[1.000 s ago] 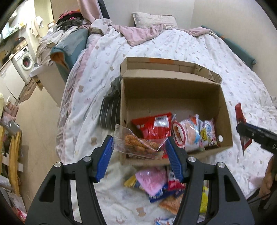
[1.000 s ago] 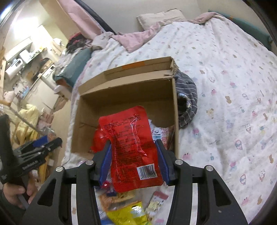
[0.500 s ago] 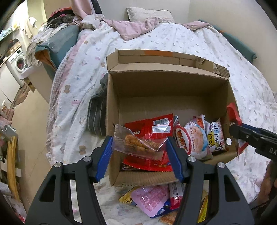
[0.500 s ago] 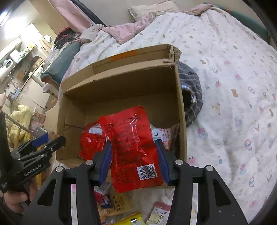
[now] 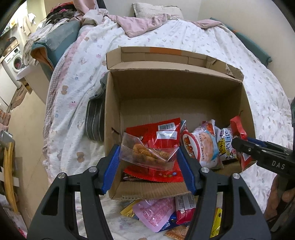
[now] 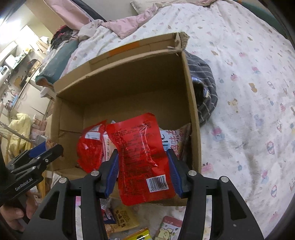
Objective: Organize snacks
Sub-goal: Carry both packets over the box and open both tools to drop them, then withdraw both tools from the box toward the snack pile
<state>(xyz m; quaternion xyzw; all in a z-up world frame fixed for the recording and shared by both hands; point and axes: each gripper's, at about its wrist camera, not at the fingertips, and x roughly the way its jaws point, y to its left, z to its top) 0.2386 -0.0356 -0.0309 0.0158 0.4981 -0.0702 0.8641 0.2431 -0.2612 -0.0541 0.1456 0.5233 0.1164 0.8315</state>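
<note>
Left gripper (image 5: 149, 160) jaws clamp crinkly clear bag (image 5: 147, 154); right gripper (image 6: 142, 170) jaws grasp glossy red pouch (image 6: 142, 158); corrugated cardboard box (image 5: 177, 92) at 12 o'clock.

A lived-in home bedroom: a bed (image 5: 202, 40) with patterned quilt, a pillow (image 5: 156, 9), piled clothes (image 5: 60, 16), a washing machine (image 5: 15, 61) beyond.

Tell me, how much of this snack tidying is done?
Partly done. Several packets, like the shrimp flakes bag, already lie in the cardboard box. In hand: the left gripper holds a clear bag of fried snacks, the right gripper a red pouch, both over the box. Left: loose packets on the bed before the box.
</note>
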